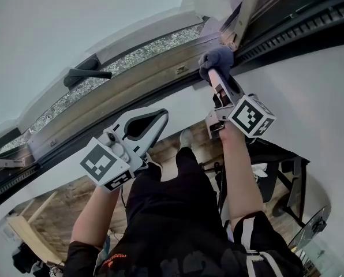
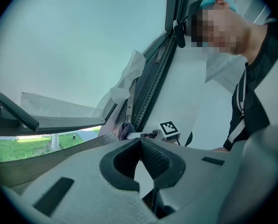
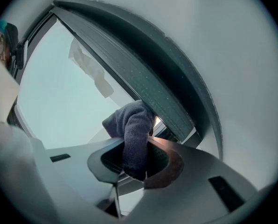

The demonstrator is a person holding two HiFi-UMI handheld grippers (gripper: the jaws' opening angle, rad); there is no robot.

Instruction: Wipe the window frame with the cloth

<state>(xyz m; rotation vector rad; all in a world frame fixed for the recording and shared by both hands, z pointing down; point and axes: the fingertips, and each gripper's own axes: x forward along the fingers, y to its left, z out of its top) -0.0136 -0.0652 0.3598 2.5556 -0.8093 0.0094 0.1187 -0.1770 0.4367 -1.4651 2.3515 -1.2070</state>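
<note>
A grey-blue cloth is bunched against the window frame at its upper right end. My right gripper is shut on the cloth, arm stretched up to the frame. In the right gripper view the cloth hangs folded between the jaws of the right gripper and touches the dark ribbed rail. My left gripper hovers below the frame's middle, shut and holding nothing. The left gripper shows its tips together, and the cloth is seen far ahead.
A dark window handle sits on the frame to the left. A metal stay arm rises beside the cloth. A torn white film clings to the glass. White wall borders the frame.
</note>
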